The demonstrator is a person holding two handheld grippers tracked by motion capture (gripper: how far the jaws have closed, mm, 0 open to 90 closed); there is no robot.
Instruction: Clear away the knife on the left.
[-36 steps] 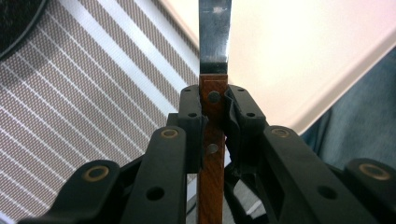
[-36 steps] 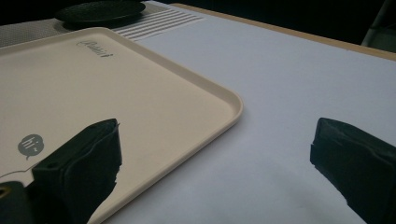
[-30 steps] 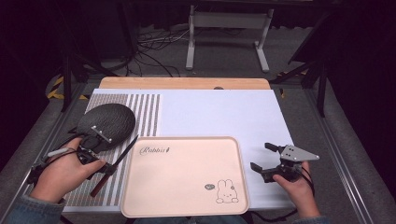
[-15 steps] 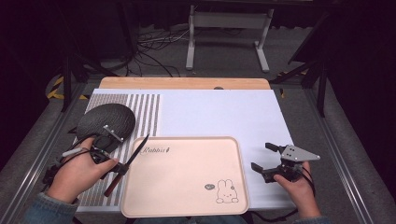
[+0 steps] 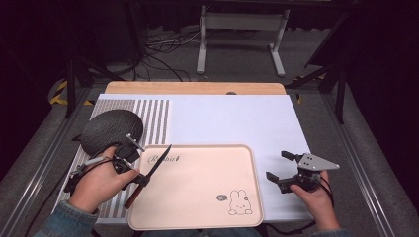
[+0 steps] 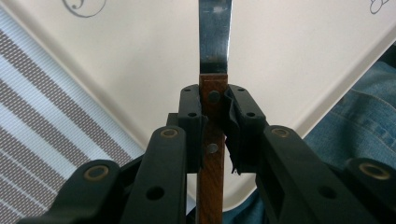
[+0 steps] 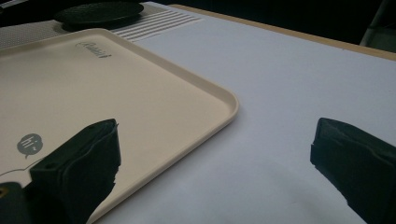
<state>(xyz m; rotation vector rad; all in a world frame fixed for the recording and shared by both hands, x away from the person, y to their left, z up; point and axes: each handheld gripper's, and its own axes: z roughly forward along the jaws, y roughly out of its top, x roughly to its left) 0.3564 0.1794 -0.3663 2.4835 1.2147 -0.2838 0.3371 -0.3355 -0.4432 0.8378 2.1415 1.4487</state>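
Observation:
A knife [image 5: 148, 173] with a brown wooden handle [image 6: 211, 140] and a steel blade [image 6: 215, 32] is clamped in my left gripper [image 5: 134, 174], which is shut on the handle. The blade points up and right over the left edge of the beige tray [image 5: 207, 197]. In the left gripper view the tray [image 6: 280, 60] lies below the blade. My right gripper [image 5: 280, 167] rests open on the white mat just right of the tray, nothing between its jaws. Its own view shows the tray's rim [image 7: 219, 112] to the left and the gripper [image 7: 215, 158] over bare mat.
A dark round woven mat [image 5: 111, 130] lies on the striped cloth [image 5: 153, 118] at the left, seen too as a dark mat [image 7: 100, 11] far off. The white mat [image 5: 232, 118] stretches behind the tray. A wooden strip [image 5: 192, 88] edges the far side.
My left gripper has carried the knife rightward, off the striped cloth and over the tray's left edge. The right gripper has stayed put and open.

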